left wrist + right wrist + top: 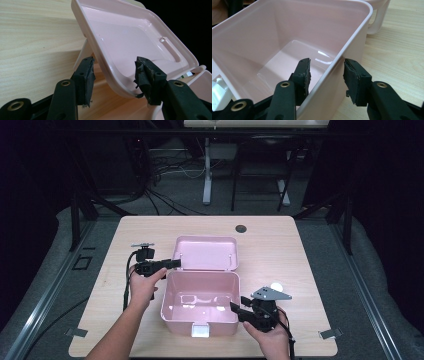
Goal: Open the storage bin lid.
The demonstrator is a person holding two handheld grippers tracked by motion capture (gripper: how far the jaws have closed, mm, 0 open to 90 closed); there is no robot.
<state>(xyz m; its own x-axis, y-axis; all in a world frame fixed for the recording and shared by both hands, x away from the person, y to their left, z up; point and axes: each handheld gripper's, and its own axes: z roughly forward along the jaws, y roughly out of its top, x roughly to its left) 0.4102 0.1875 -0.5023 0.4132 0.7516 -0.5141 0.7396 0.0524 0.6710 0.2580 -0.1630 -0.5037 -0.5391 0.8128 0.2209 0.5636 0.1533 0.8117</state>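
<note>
The left tool [113, 75] stands wide around the corner of the raised lid [130, 37], apparently letting it rest open, while the right tool [325, 75] straddles the pink box [287, 45] wall, pads apart, likely steadying it.

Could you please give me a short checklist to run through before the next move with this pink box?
1. Lid fully open, lying back behind the box body: ok.
2. Left gripper released from the lid edge, jaws apart with the edge between them and a gap at the pads: ok.
3. Right gripper straddling the box's right wall: ok.
4. Right pads pressing the wall firmly: cannot tell.
5. Box interior free of objects: ok.
6. White latch at the front unobstructed: ok.
</note>
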